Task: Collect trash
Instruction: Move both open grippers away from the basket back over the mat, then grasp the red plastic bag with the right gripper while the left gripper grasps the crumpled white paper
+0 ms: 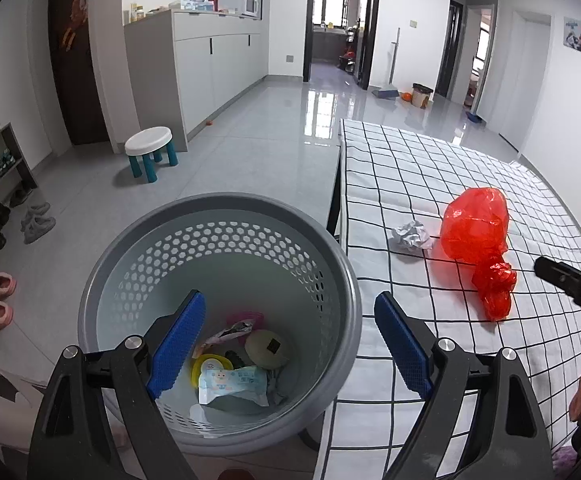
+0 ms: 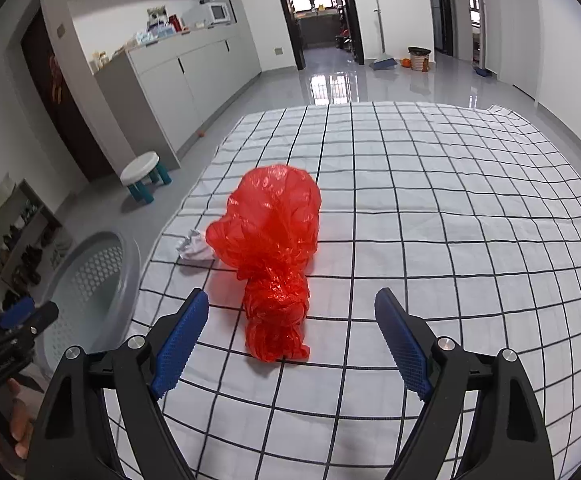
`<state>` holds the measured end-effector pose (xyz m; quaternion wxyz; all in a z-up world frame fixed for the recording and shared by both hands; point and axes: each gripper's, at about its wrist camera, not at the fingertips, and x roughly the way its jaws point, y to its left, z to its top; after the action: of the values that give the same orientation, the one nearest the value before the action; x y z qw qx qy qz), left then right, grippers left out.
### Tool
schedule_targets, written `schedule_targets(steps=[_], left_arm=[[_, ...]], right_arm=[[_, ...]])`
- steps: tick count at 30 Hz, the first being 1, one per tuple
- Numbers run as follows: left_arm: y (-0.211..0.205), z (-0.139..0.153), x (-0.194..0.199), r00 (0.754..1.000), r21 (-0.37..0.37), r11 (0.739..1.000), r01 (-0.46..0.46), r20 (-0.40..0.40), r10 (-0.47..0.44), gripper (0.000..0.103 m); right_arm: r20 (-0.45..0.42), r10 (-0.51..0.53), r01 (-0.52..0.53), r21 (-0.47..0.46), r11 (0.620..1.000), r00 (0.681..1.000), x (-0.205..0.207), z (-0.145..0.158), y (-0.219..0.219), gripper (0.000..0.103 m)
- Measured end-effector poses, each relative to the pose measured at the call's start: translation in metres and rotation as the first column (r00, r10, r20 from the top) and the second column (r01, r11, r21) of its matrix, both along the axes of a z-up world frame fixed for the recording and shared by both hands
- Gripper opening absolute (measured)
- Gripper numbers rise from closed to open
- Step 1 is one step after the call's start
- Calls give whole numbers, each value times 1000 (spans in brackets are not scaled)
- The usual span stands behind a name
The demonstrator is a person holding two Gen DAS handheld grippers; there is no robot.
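The left gripper point(image 1: 290, 344) hangs above a round grey plastic waste basket with perforated walls point(image 1: 342, 280), its blue-padded fingers point(image 1: 178, 344) spread wide with nothing between them. Inside the basket lie wrappers, a pale round lid and a light blue wipes packet point(image 1: 232, 384). The basket stands just beside a worktop covered by a white cloth with a black grid point(image 2: 450, 220). On the cloth rests a knotted red plastic bag point(image 2: 274, 240), with a crumpled ball of what may be white paper or foil point(image 2: 194, 246) just beside it. The right gripper point(image 2: 290, 344) points at the bag's twisted end, fingers wide, apparently not touching it
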<state>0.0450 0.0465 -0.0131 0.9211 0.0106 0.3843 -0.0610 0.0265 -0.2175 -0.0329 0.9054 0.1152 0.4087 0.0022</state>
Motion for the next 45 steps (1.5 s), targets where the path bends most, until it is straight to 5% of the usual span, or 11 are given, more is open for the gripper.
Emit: schedule_targets(steps=[26, 30, 45], left_arm=[[-29, -14, 10, 998, 18, 999, 50, -43, -50, 85], [-39, -18, 14, 996, 5, 998, 65, -68, -65, 85], [-88, -26, 45, 988, 30, 992, 119, -99, -116, 85]], right_arm=[[-135, 45, -56, -75, 996, 990, 72, -50, 24, 81], [-147, 58, -69, -66, 995, 987, 74, -48, 25, 42], [-42, -27, 30, 83, 996, 999, 71, -7, -15, 40]])
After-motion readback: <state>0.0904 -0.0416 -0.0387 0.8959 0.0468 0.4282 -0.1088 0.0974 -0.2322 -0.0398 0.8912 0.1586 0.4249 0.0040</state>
